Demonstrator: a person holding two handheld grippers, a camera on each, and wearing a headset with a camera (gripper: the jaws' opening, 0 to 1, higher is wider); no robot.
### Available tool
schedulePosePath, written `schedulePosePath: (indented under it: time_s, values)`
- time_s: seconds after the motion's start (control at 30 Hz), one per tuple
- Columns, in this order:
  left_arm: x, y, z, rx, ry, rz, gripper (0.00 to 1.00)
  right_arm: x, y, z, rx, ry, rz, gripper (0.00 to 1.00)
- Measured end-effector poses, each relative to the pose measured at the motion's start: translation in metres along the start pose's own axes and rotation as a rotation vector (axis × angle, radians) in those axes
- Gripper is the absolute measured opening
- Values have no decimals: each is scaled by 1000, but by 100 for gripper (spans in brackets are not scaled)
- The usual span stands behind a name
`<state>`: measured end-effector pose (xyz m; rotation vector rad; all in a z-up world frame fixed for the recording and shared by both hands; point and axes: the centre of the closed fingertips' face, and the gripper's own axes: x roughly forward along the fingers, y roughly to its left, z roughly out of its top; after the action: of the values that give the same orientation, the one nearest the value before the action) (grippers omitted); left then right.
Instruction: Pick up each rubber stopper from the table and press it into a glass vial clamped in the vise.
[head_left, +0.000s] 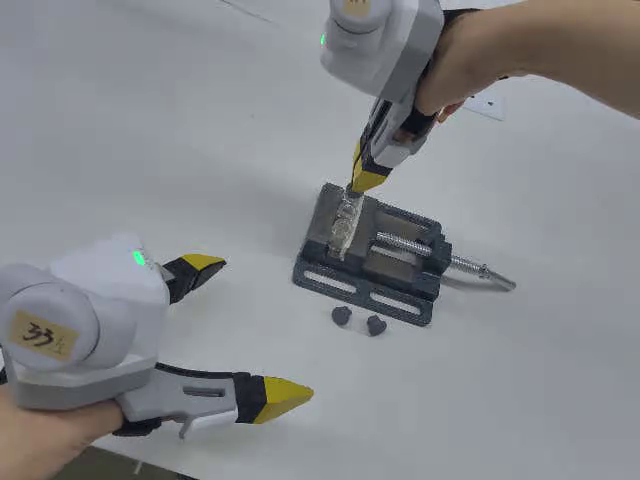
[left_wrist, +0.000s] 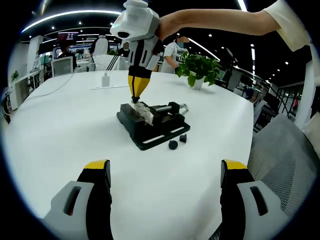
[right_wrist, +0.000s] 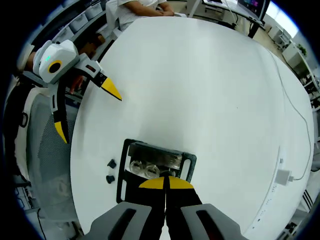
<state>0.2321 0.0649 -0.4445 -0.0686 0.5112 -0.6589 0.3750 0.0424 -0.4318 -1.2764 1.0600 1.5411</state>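
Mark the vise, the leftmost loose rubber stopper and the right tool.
vise (head_left: 362, 294): head view, front edge of its base.
leftmost rubber stopper (head_left: 341, 316): head view, its top.
right tool (head_left: 360, 184): head view, between its yellow tips.

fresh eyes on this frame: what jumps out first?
The right gripper, jaws shut, points straight down onto the glass vials clamped in the dark vise. The left gripper hangs wide open at the near left, holding nothing. Two black rubber stoppers lie loose on the white table, just in front of the vise.
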Motion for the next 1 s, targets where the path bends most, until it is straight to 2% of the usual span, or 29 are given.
schedulePosePath:
  time_s: [0.1, 0.13, 0.2, 0.3, 0.33, 0.37, 0.5, 0.57, 0.67, 0.7, 0.77, 0.93, 1.0]
  values:
    - [-1, 0, -1, 4, 6, 0, 90, 2, -5, 0, 8, -3, -2, 0]
    - [-2, 0, -1, 5, 5, 1, 90, 2, -5, 0, 30, -9, -5, 0]
    - [-3, 0, 0, 7, 4, 2, 90, 3, -6, 1, 18, -16, -14, 0]
    - [-3, 1, 1, 8, 1, 4, 90, 2, -5, 0, 44, -22, -21, 0]
    - [-3, 1, 2, 6, -2, 3, 90, 3, -7, 1, 40, -13, -22, 0]
    - [-3, 1, 3, 3, -5, 2, 90, 3, -7, 1, 66, 3, -27, 0]
    - [-3, 0, 10, 16, -16, 2, 90, 4, -7, 1, 17, 50, -54, 0]
    - [-4, 0, 13, 19, -22, 3, 90, 4, -2, 3, 27, 51, -58, 0]
    - [-6, 1, 16, 22, -32, 6, 89, 2, -3, 1, 55, 25, -63, 0]
    - [-7, 1, 17, 24, -34, 7, 89, 2, -2, 1, 91, 8, -60, 0]
    - [-9, 1, 18, 28, -36, 11, 89, 1, -1, 2, 69, -2, -58, 0]
    - [-13, 4, 20, 28, -40, 19, 89, 2, -2, 3, 78, -13, -68, 0]
    - [-14, 5, 22, 33, -39, 21, 89, 2, -4, 3, 115, -37, -72, 0]
